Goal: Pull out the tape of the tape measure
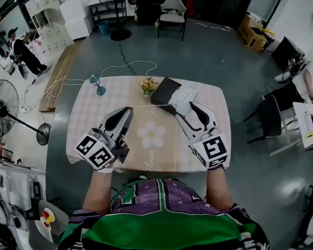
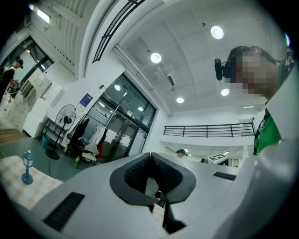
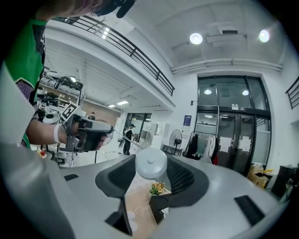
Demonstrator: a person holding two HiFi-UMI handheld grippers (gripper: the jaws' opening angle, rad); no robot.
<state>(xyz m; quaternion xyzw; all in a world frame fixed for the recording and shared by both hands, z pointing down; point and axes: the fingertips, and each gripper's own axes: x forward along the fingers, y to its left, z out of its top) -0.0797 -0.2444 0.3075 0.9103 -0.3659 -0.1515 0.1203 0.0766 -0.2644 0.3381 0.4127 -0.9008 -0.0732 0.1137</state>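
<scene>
Flowers (image 1: pixel 147 85), teal lamp (image 1: pixel 98 85), blk pad (image 1: pixel 164 91)

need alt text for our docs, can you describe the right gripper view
A round white tape measure is clamped between the jaws of the right gripper, its thin tape stretched to the left gripper at the picture's left. A table with flowers lies below.

Open studio hall, mezzanine railing (image 2: pixel 205 130), glass doors (image 3: pixel 232 135)
</scene>
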